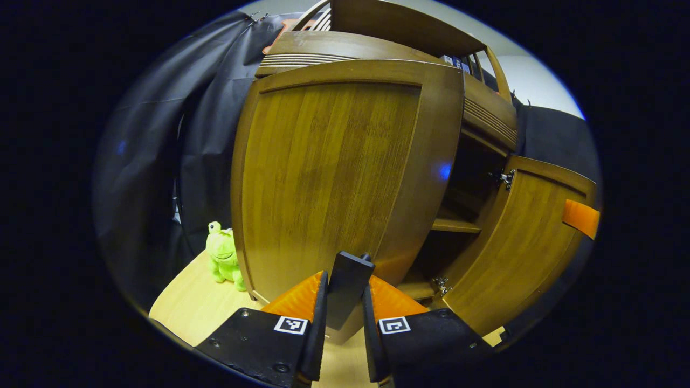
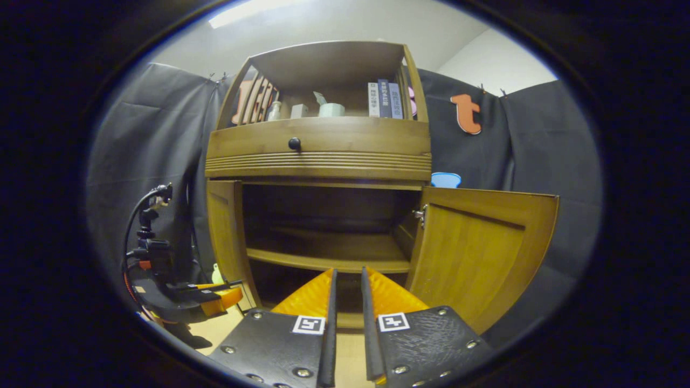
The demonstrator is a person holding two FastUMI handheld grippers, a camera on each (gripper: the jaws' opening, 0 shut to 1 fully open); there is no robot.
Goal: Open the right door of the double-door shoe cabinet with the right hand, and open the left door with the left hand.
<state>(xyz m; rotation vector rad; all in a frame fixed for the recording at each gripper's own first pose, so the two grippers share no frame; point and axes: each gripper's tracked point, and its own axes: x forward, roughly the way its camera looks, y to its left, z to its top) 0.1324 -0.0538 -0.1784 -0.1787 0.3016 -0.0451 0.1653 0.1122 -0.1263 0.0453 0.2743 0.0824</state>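
Left tongs [image 1: 345, 293] sit low in the left gripper view, both fingers pressed on the dark handle [image 1: 347, 280] at the free edge of the left door [image 1: 334, 178]. That door is swung partway out and faces the camera broadside. Past its edge, the dark inside of the shoe cabinet [image 1: 458, 205] shows, with a shelf edge and hinges. The right door [image 1: 528, 237] stands wide open, off to the right.

A green frog plush [image 1: 222, 253] sits on the light wood worktop [image 1: 188, 307], just left of the left door.

In the right gripper view, right tongs [image 2: 347, 280] hang in front of the cabinet opening, jaws nearly together with a narrow gap, nothing between them. Right door [image 2: 480, 248] is swung out to the right; left door [image 2: 226, 237] is seen almost edge-on at the left side of the opening. The other gripper [image 2: 215, 296] shows low left, beside that door. Above the doors: a drawer with a dark knob [image 2: 294, 143], then an open shelf with books [image 2: 384, 99].
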